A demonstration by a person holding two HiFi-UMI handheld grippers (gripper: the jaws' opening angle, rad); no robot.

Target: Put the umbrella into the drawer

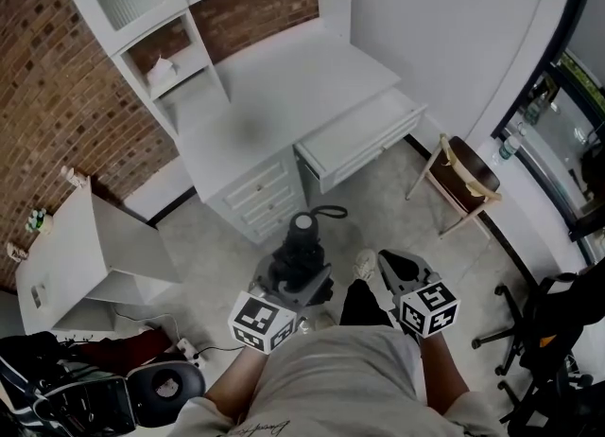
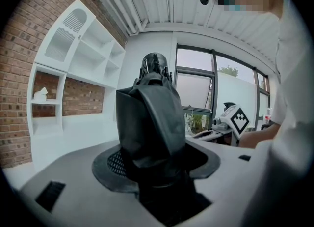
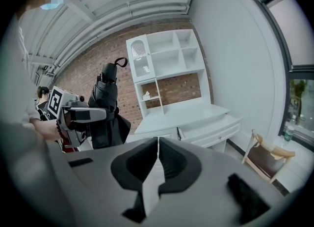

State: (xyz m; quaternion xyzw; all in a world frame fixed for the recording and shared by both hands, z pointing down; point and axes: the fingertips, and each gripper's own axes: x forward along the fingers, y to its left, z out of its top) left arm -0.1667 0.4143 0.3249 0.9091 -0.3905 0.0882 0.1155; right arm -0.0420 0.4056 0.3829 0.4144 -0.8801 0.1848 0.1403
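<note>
A folded black umbrella (image 1: 302, 251) stands upright in front of me, its strap loop (image 1: 327, 210) at the top. My left gripper (image 1: 301, 282) is shut on the umbrella's lower part. In the left gripper view the umbrella (image 2: 149, 123) fills the space between the jaws. The right gripper view shows the umbrella (image 3: 105, 108) to the left. My right gripper (image 1: 389, 263) hangs beside it on the right, shut and empty, its pads (image 3: 147, 159) meeting in a thin slit. The white desk's drawer (image 1: 364, 147) is pulled open ahead of me; I cannot see inside it.
The white desk (image 1: 284, 95) with a hutch stands against a brick wall. Its closed side drawers (image 1: 255, 194) are below the top. A wooden chair (image 1: 463, 175) stands to the right, a white cabinet (image 1: 66, 255) to the left. Bags and cables lie at the lower left.
</note>
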